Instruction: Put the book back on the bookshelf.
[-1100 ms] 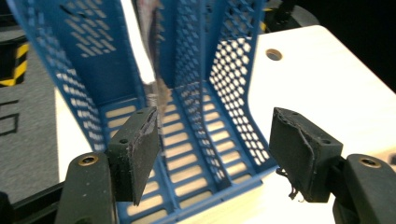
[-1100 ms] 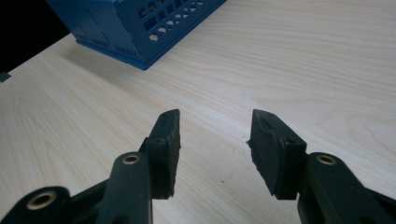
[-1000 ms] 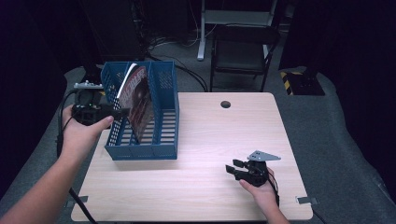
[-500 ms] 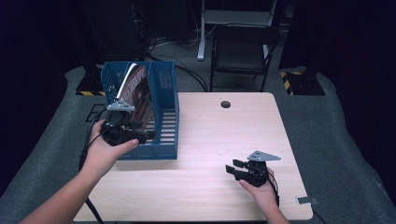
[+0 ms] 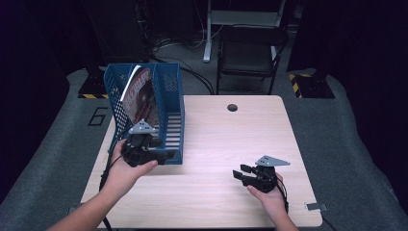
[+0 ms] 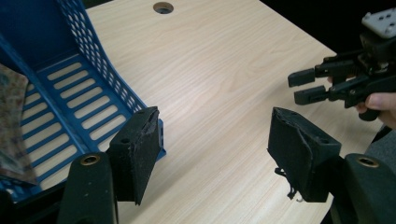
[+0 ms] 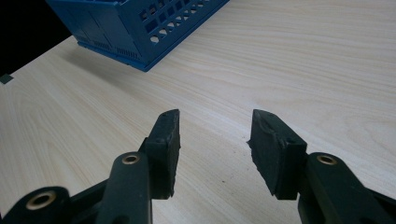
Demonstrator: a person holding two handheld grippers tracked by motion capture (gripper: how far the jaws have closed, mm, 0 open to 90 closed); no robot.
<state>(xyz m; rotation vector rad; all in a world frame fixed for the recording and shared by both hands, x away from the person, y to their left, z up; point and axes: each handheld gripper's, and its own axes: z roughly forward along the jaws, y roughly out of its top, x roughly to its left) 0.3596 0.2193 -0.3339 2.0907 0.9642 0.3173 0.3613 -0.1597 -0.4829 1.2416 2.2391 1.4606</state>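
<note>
A blue slotted file rack [image 5: 171, 120] stands on the left of the wooden table [image 5: 226, 139], with a magazine [image 5: 139, 96] leaning upright inside it. My left gripper [image 5: 166, 155] is low at the rack's near front corner and points right. In the left gripper view the left gripper [image 6: 215, 158] is open over bare wood, with its left pad [image 6: 135, 158] beside the rack's corner [image 6: 116, 102] and the magazine's edge [image 6: 11, 126] at far left. My right gripper [image 5: 240, 172] rests near the table's front right. Its jaws [image 7: 215, 149] are open with nothing between them.
A round cable hole [image 5: 232, 107] lies at the table's back middle. A dark chair [image 5: 250, 53] stands behind the table. The right gripper [image 6: 327, 81] appears at the upper right of the left gripper view. The rack's lower wall [image 7: 135, 23] crosses the top of the right gripper view.
My left hand has moved from the rack's left side down and towards the person, to the rack's near front corner. The right hand has stayed in place.
</note>
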